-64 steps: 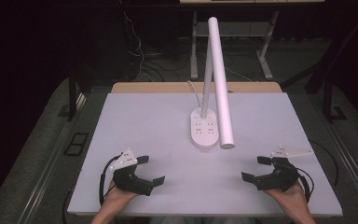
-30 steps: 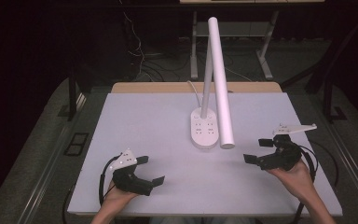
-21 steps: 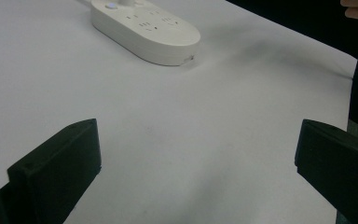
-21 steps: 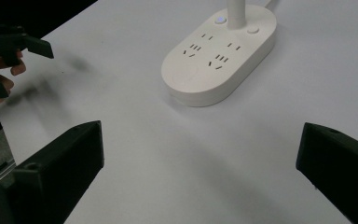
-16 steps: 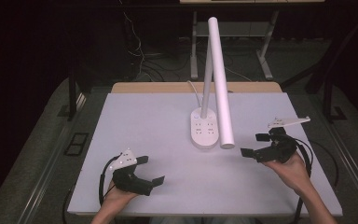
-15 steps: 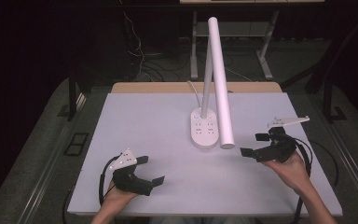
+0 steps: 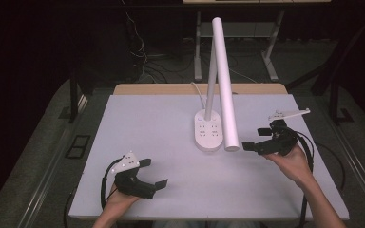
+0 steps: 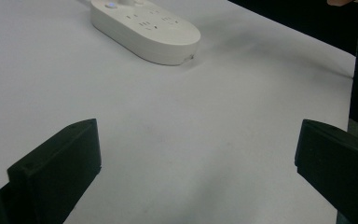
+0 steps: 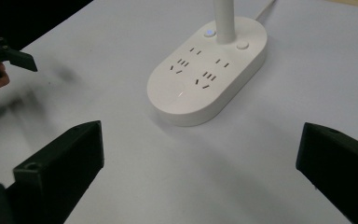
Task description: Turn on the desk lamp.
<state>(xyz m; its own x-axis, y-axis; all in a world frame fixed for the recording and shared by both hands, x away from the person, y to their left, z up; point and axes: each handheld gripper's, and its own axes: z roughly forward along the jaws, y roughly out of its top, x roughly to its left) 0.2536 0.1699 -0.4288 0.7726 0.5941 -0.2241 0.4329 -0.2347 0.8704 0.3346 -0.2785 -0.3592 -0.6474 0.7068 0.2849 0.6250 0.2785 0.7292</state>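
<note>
The right tool (image 7: 259, 138), jaws spread wide and empty, is held at the right centre of the high view, just beside the lamp (image 7: 208, 135) base at mid-frame. The left tool (image 7: 153, 173), also gaping, is rested on the white worktop (image 7: 147, 123) at lower left, well apart.

A lab recording bay, by the look of it: a plain white table (image 7: 161, 142) set on a dark floor, blackness all around. At twelve o'clock, loose cables (image 7: 145, 59) trail beneath another metal-legged bench (image 7: 237, 28). On the table stands just a white desk lamp (image 7: 221, 90) with sockets built into its base.
</note>
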